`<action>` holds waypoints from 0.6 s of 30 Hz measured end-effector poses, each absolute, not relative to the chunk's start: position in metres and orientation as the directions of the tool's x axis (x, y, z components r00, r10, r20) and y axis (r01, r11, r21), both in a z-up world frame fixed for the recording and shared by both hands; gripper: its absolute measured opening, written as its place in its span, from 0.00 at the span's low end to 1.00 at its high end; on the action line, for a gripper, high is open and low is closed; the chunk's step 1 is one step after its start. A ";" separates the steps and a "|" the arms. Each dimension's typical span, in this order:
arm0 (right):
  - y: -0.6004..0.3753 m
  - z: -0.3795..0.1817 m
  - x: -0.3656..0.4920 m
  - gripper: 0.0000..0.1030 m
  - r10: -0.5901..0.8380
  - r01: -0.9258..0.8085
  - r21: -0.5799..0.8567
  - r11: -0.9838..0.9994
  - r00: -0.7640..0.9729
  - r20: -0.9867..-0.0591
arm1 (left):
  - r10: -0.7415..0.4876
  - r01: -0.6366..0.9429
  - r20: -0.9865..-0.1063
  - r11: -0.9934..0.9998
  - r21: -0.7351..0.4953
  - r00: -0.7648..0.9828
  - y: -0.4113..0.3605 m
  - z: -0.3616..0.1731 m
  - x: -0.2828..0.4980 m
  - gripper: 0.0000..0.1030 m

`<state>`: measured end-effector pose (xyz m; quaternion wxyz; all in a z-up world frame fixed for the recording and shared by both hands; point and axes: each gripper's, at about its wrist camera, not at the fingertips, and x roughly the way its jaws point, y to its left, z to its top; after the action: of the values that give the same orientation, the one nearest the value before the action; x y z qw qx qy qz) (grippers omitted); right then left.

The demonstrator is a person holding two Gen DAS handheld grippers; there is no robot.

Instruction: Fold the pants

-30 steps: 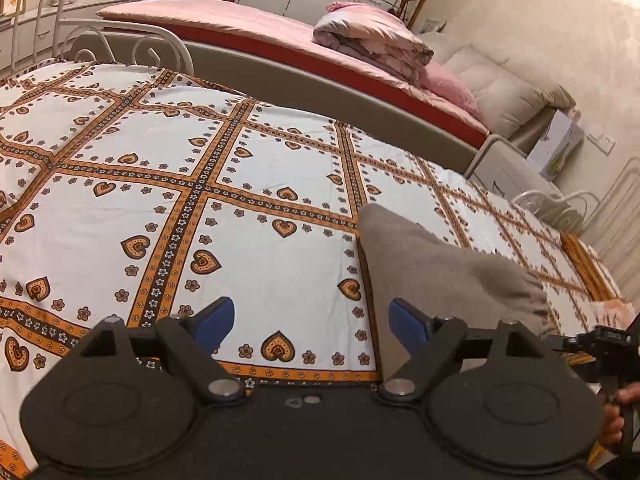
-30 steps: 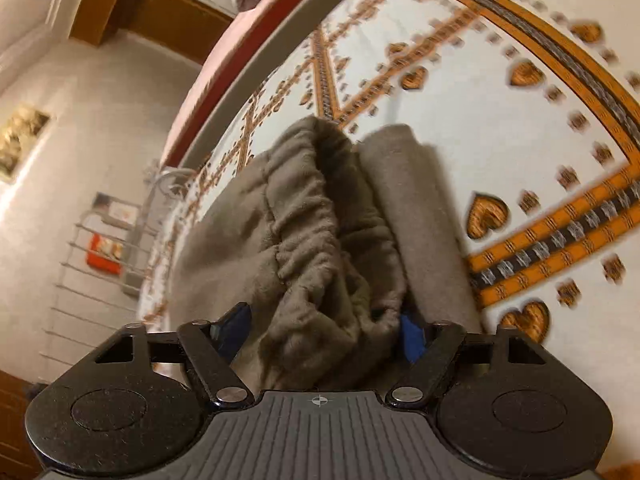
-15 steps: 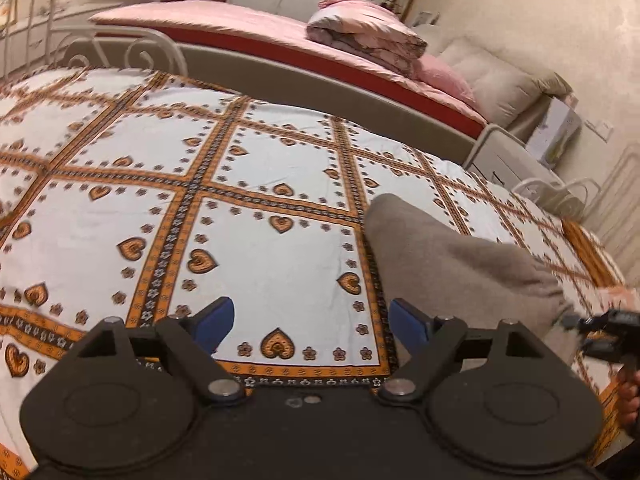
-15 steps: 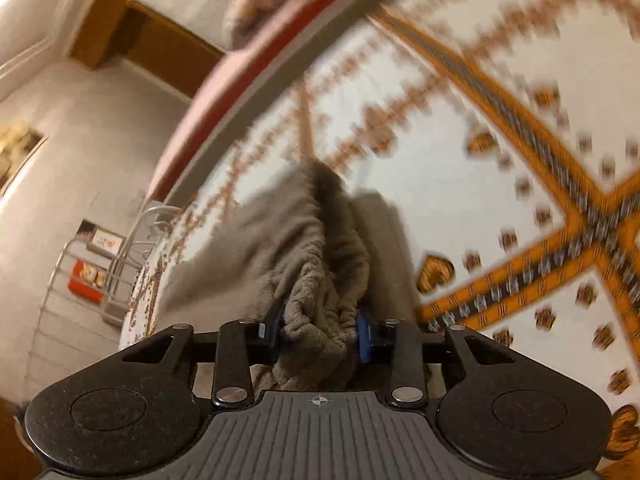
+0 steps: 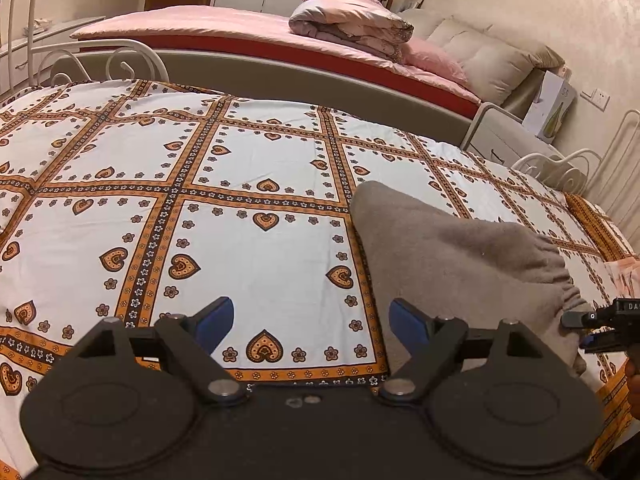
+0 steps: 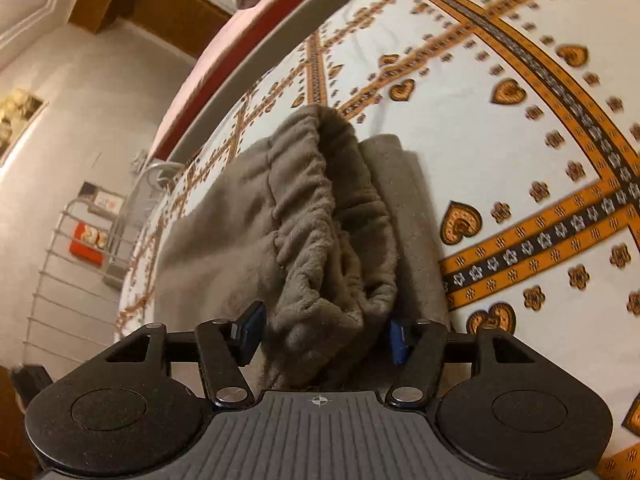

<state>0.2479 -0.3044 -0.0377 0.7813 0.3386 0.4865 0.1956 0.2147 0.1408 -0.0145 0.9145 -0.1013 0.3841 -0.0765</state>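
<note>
spread across the bed, a white bedsheet with orange heart borders (image 5: pixel 260 248) is carrying folded grey-brown fleece pants (image 6: pixel 312 220). the right gripper (image 6: pixel 324 330) has just been opening, its jaws standing apart around the gathered waistband. the left gripper (image 5: pixel 310 320) is hovering wide open, empty. soft, light and floppy, the pants are probably best taken by the thick elastic waistband.

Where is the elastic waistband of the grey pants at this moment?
In the right wrist view, the waistband lies bunched on the patterned bedspread, running straight into the right tool, between its blue pads.
</note>
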 end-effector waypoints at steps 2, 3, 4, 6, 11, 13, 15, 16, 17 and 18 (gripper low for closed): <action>-0.302 -0.033 0.247 0.47 0.632 0.000 0.711 0.703 0.458 -0.625 | -0.222 0.069 -0.687 0.967 -0.243 0.692 0.139 -0.015 0.215 0.76; -0.302 -0.031 0.245 0.44 0.631 -0.009 0.709 0.705 0.463 -0.622 | -0.224 0.073 -0.687 0.967 -0.243 0.691 0.137 -0.015 0.215 0.76; -0.302 -0.031 0.243 0.44 0.634 -0.015 0.713 0.701 0.470 -0.614 | -0.227 0.077 -0.687 0.967 -0.243 0.690 0.137 -0.015 0.215 0.76; -0.303 -0.027 0.240 0.42 0.640 -0.029 0.720 0.694 0.484 -0.597 | -0.231 0.082 -0.687 0.967 -0.243 0.690 0.135 -0.015 0.215 0.76; -0.315 -0.016 0.231 0.40 0.670 -0.053 0.770 0.636 0.532 -0.517 | -0.233 0.082 -0.689 0.966 -0.245 0.687 0.133 -0.016 0.217 0.76; -0.318 -0.012 0.231 0.40 0.673 -0.064 0.776 0.627 0.547 -0.498 | -0.235 0.088 -0.692 0.967 -0.241 0.683 0.130 -0.017 0.217 0.76; -0.320 -0.014 0.235 0.40 0.654 -0.041 0.760 0.649 0.541 -0.529 | -0.243 0.103 -0.690 0.966 -0.239 0.682 0.125 -0.018 0.219 0.76; -0.320 -0.022 0.238 0.40 0.618 -0.001 0.726 0.688 0.526 -0.585 | -0.247 0.112 -0.691 0.966 -0.235 0.679 0.121 -0.019 0.221 0.76; -0.320 -0.030 0.242 0.40 0.582 0.037 0.687 0.726 0.500 -0.641 | -0.247 0.117 -0.694 0.966 -0.229 0.677 0.117 -0.020 0.222 0.76; -0.322 -0.038 0.244 0.40 0.579 0.075 0.691 0.719 0.485 -0.655 | -0.248 0.122 -0.694 0.966 -0.226 0.675 0.113 -0.020 0.224 0.76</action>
<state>0.2438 -0.3223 -0.0384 0.7922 0.3394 0.4817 0.1588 0.2237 0.1132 -0.0205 0.9117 -0.0808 0.3898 -0.1014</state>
